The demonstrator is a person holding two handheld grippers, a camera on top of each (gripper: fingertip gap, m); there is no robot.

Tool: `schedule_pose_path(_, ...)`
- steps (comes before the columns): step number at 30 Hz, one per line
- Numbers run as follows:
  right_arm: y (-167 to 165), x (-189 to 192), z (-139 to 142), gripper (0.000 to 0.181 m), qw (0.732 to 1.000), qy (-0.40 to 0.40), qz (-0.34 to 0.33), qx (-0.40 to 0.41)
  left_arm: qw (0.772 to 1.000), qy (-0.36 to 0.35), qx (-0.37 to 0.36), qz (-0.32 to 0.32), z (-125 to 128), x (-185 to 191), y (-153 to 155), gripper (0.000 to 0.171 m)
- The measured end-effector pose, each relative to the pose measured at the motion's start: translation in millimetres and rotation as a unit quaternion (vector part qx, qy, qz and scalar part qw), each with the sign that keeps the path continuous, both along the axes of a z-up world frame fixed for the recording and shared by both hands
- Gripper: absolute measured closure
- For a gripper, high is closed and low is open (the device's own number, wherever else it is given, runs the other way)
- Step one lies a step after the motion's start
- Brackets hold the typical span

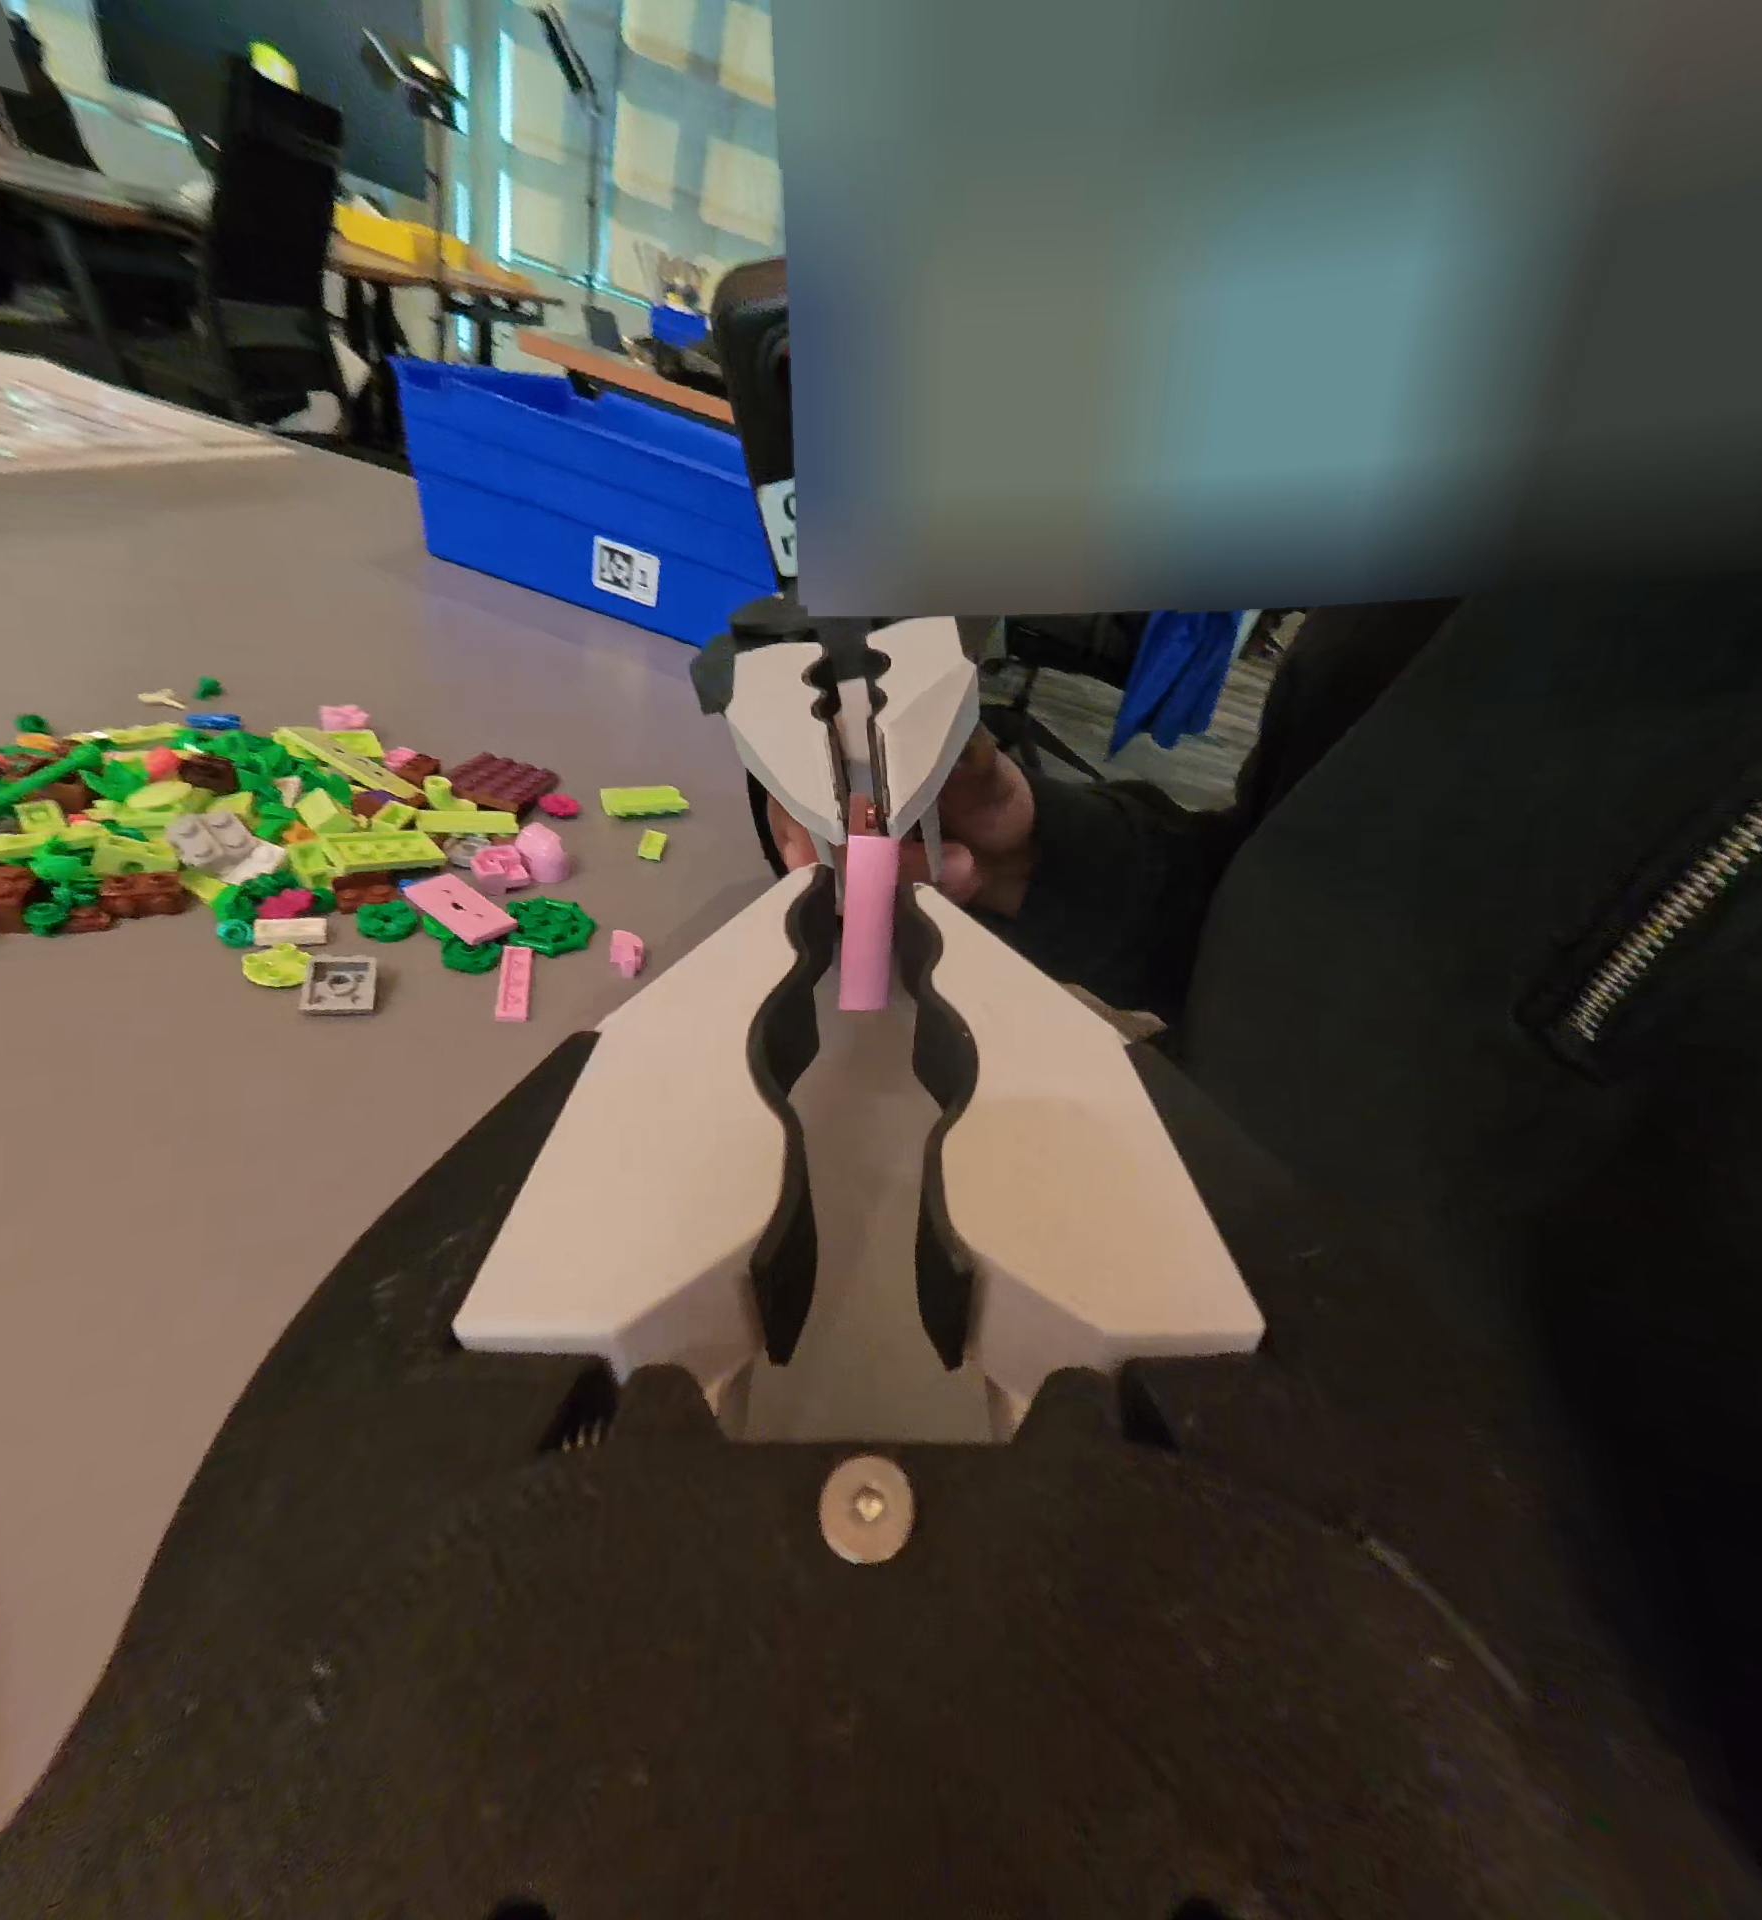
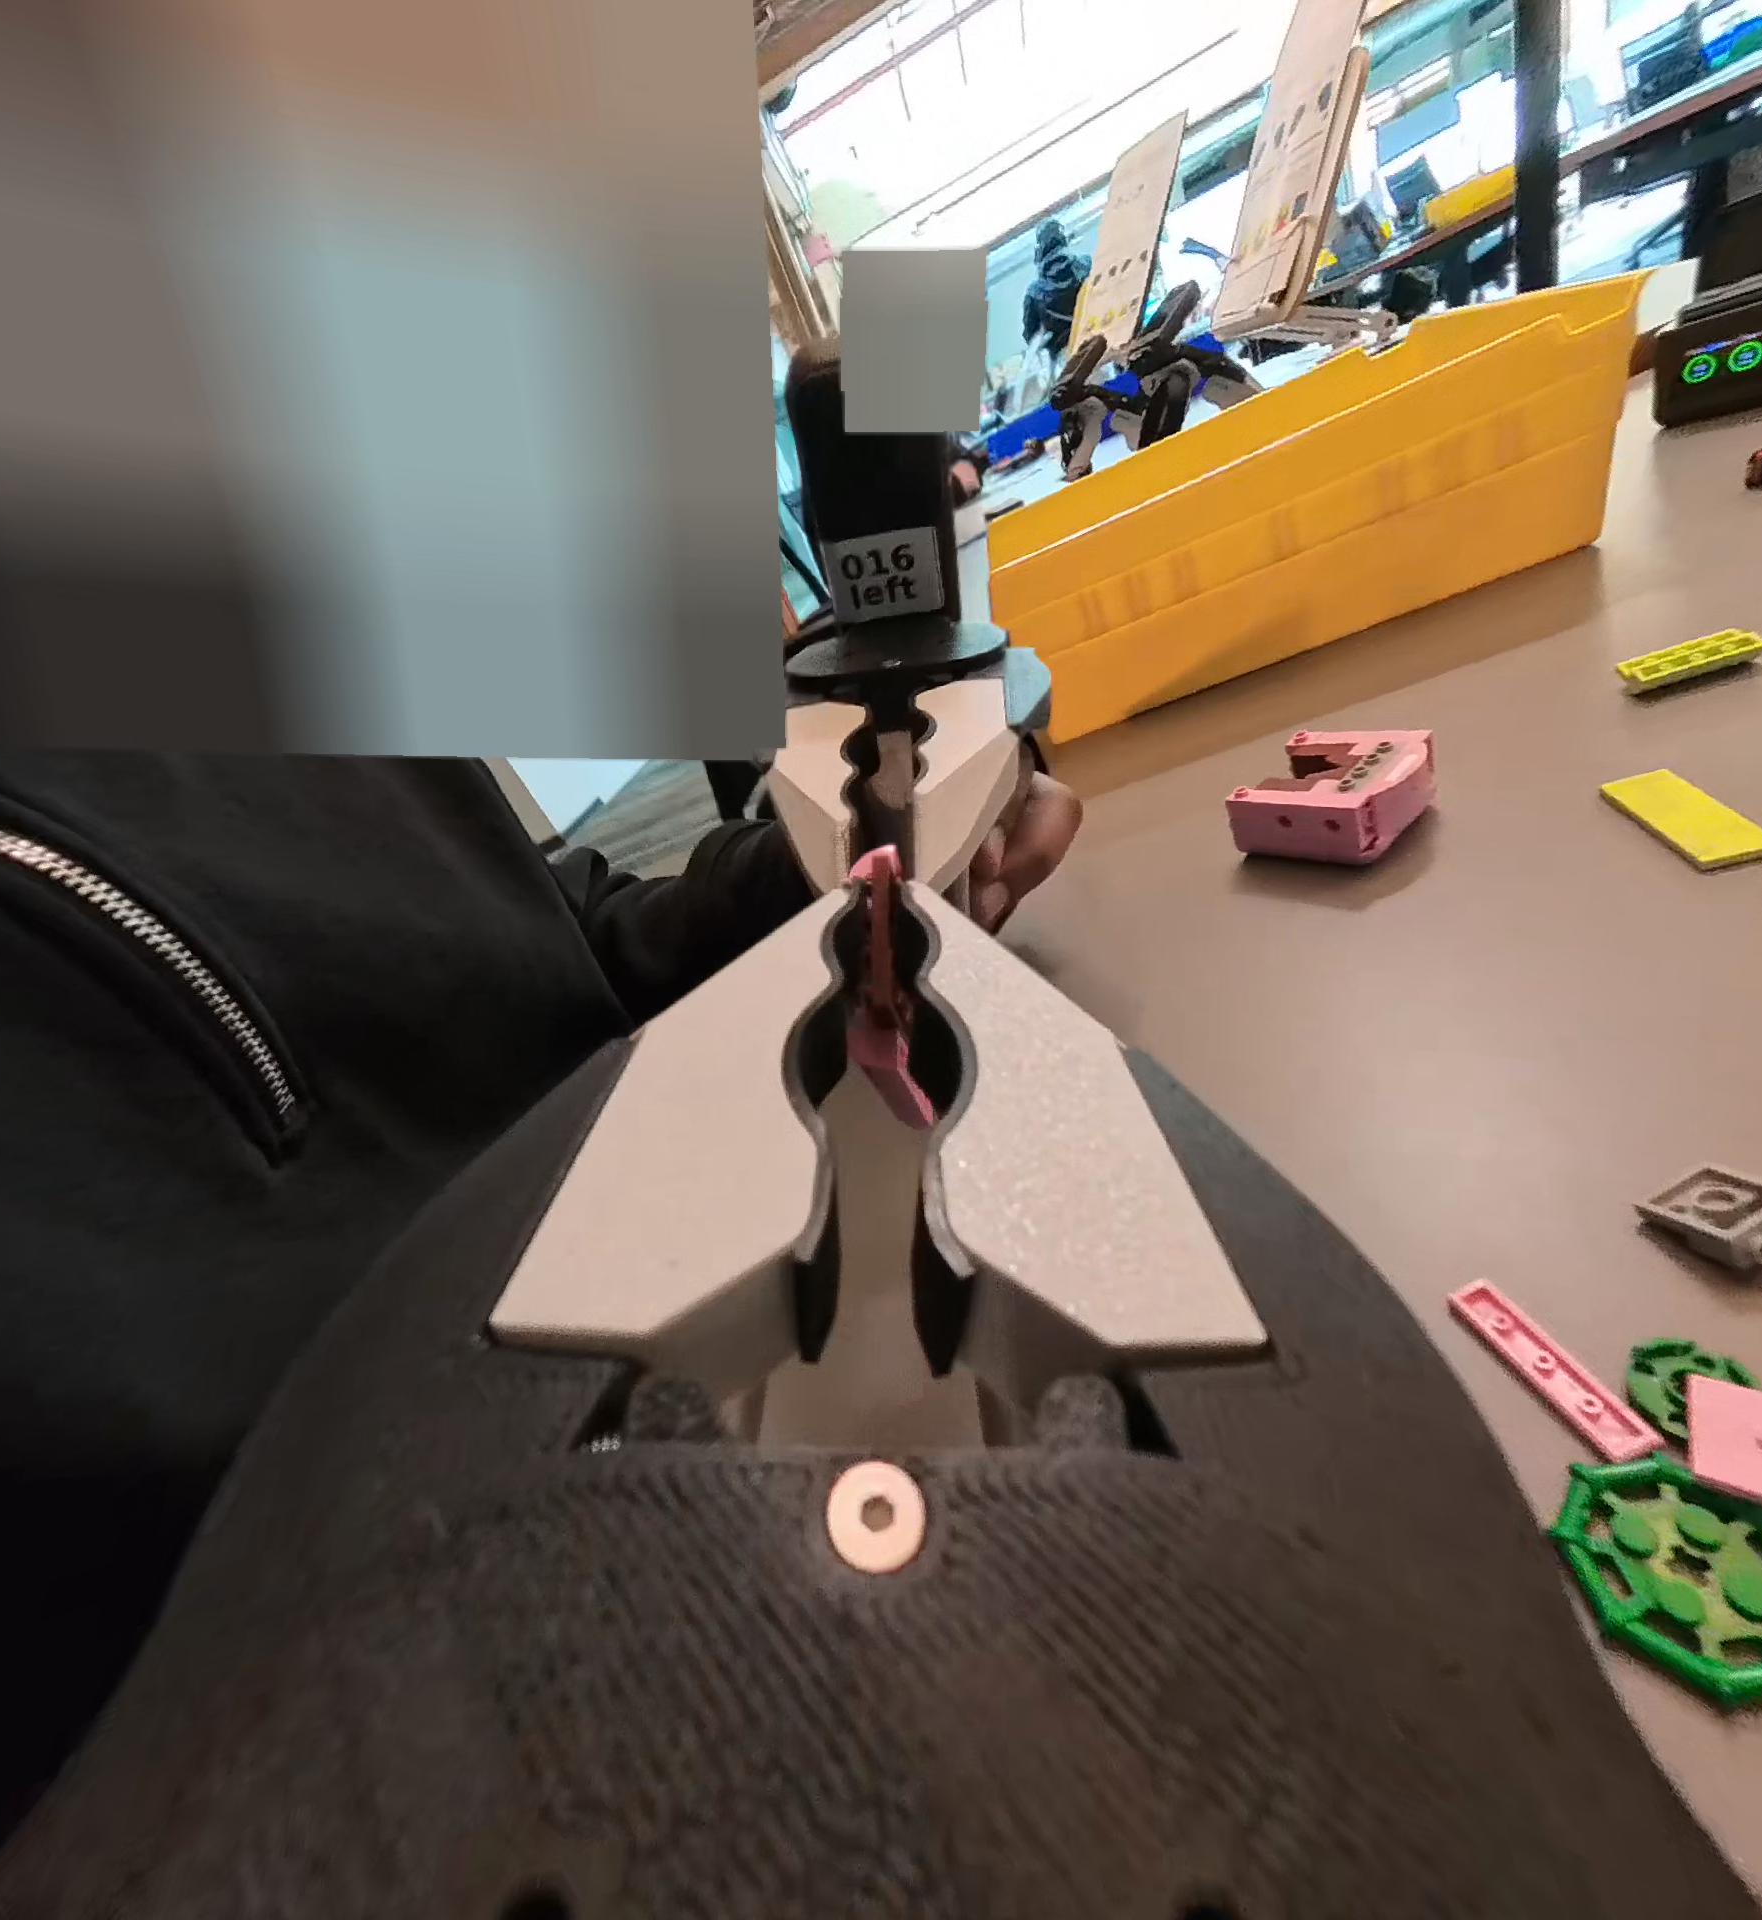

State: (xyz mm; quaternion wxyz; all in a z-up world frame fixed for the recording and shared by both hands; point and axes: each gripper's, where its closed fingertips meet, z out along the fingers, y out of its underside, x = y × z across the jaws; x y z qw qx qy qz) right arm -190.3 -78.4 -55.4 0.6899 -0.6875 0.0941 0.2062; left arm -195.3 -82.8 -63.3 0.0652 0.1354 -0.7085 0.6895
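My two grippers meet tip to tip above the grey table (image 1: 181, 1143). My left gripper (image 1: 869, 891) is shut on a smooth pink plate (image 1: 866, 925), held face-on between its fingertips. My right gripper (image 2: 877, 899) is shut on a pink studded plate (image 2: 892, 1060), held edge-on and slanting back between its fingers. In the left wrist view the right gripper (image 1: 861, 821) faces me and touches the far end of the smooth pink plate. In the right wrist view the left gripper (image 2: 885, 831) faces me the same way. A hand (image 1: 991, 821) shows behind the grippers.
A pile of green, lime, brown and pink bricks (image 1: 233, 831) lies at the left, with a blue bin (image 1: 586, 499) behind it. A yellow bin (image 2: 1324, 499), a pink built block (image 2: 1334, 795), a green octagonal piece (image 2: 1708, 1569) and a grey plate (image 2: 1724, 1216) lie to the right. A person in a black zipped jacket (image 2: 181, 987) is close behind. Less than 4 cm separates the two grippers' tips.
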Motion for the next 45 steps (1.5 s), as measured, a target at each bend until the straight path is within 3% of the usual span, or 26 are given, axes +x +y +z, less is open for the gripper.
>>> schedule_pose_path(18, -1, 9, -3, 0.181, 1.000, 0.020, -0.020, -0.007, 1.000, 0.001, 0.012, 0.028, -3, 8, -3, 0.165)
schedule_pose_path(26, -1, 16, -5, 0.181, 0.998, 0.053, -0.037, -0.007, 0.996, -0.043, 0.039, 0.064, -5, 13, -3, 0.164)
schedule_pose_path(28, 0, 22, -8, 0.181, 0.996, 0.063, -0.054, -0.015, 0.996, -0.046, 0.046, 0.067, -7, 14, -3, 0.165)
schedule_pose_path(30, -3, 36, -16, 0.181, 0.992, 0.065, -0.100, -0.040, 0.998, -0.047, 0.018, 0.025, 3, -2, -11, 0.166)
schedule_pose_path(33, -12, 45, -14, 0.181, 0.991, 0.061, -0.119, -0.034, 0.986, -0.089, 0.097, 0.097, -15, 18, -6, 0.165)
schedule_pose_path(37, -18, 55, -16, 0.181, 0.986, 0.094, -0.135, -0.030, 0.994, -0.036, 0.050, 0.090, -5, 24, 10, 0.166)
schedule_pose_path(41, -19, 58, -18, 0.180, 0.984, 0.111, -0.134, -0.029, 0.991, 0.017, 0.111, 0.077, -29, 26, 6, 0.165)
schedule_pose_path(45, -19, 57, -18, 0.180, 0.984, 0.123, -0.129, -0.026, 0.986, 0.108, 0.112, 0.065, -40, 29, 9, 0.165)
